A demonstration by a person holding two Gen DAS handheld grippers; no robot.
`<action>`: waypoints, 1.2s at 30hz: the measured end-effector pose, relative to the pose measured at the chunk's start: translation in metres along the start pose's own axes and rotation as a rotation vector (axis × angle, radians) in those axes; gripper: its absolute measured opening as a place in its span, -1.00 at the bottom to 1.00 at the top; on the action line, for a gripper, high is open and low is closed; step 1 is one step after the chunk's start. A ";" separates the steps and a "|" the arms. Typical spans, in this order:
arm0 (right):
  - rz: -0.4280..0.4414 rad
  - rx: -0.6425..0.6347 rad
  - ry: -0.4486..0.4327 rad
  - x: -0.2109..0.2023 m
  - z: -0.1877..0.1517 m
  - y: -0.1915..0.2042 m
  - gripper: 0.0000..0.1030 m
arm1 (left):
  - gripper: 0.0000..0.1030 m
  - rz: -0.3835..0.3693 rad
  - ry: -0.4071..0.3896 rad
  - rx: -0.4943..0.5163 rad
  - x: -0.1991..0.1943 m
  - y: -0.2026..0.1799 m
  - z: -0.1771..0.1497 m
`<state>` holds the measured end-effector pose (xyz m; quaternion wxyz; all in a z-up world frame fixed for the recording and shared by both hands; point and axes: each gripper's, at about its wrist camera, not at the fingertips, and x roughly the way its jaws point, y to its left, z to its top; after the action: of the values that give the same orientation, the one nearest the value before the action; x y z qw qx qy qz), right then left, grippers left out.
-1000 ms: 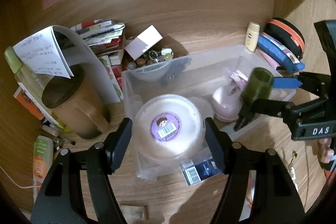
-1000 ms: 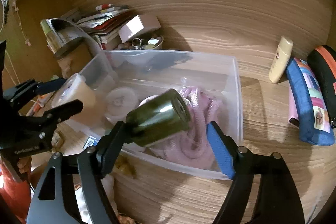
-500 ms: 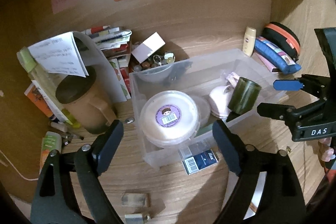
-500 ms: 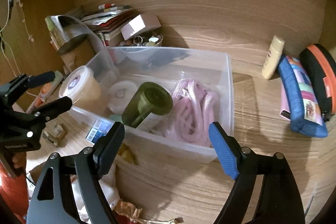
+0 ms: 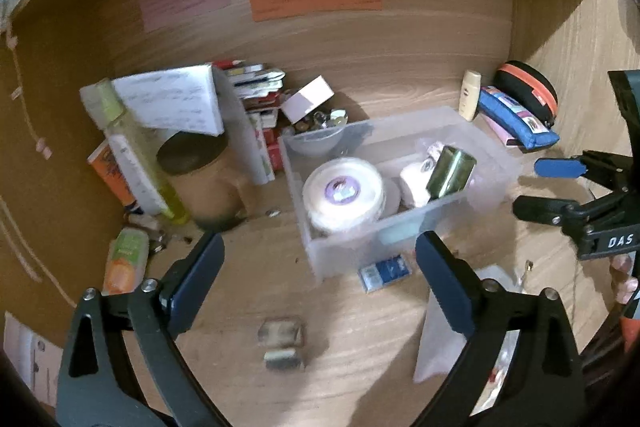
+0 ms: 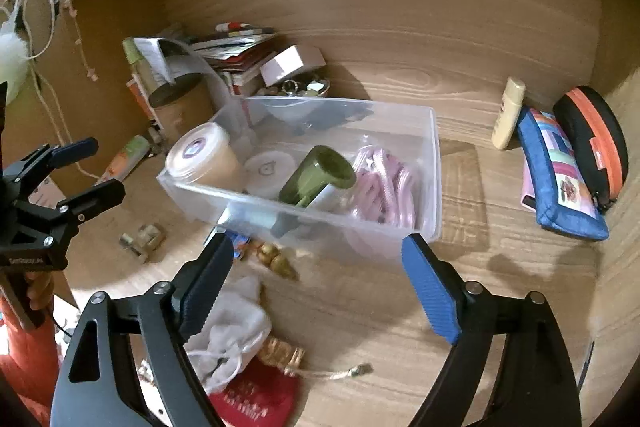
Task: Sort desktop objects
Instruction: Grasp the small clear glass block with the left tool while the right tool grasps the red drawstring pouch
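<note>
Bin (image 6: 434,163) at twelve o'clock of both emptying grippers, jar (image 5: 344,189) and green bottle (image 6: 316,177) inside; left gripper (image 5: 318,277) and right gripper (image 6: 316,285) are seen opening, nothing held.

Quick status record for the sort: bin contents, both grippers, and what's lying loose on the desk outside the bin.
bin: clear plastic bin, on the wooden desk
in bin: round lidded tub, olive green bottle lying tilted, pink rope
left gripper: jaws opening, nothing between them
right gripper: jaws opening, nothing between them
loose, front: white cloth pouch, red pouch
loose, right: cream bottle, blue pencil case, black and orange case
</note>
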<state>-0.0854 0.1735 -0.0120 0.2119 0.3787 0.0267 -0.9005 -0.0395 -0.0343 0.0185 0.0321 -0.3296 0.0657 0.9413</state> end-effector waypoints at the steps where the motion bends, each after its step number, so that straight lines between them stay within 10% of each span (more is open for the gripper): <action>1: -0.002 -0.005 0.000 -0.002 -0.002 0.002 0.64 | 0.90 0.007 0.006 -0.002 -0.002 0.003 -0.005; 18: 0.001 0.027 0.055 -0.013 -0.055 0.018 0.64 | 0.86 -0.017 0.182 -0.102 0.021 0.032 -0.083; 36: 0.030 0.078 0.138 -0.006 -0.110 0.023 0.64 | -0.53 -0.034 0.221 -0.176 0.043 0.034 -0.095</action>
<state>0.0015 0.1780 -0.0832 0.2082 0.4483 0.0005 -0.8693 -0.0180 -0.0812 -0.0789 0.0116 -0.4340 -0.0195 0.9006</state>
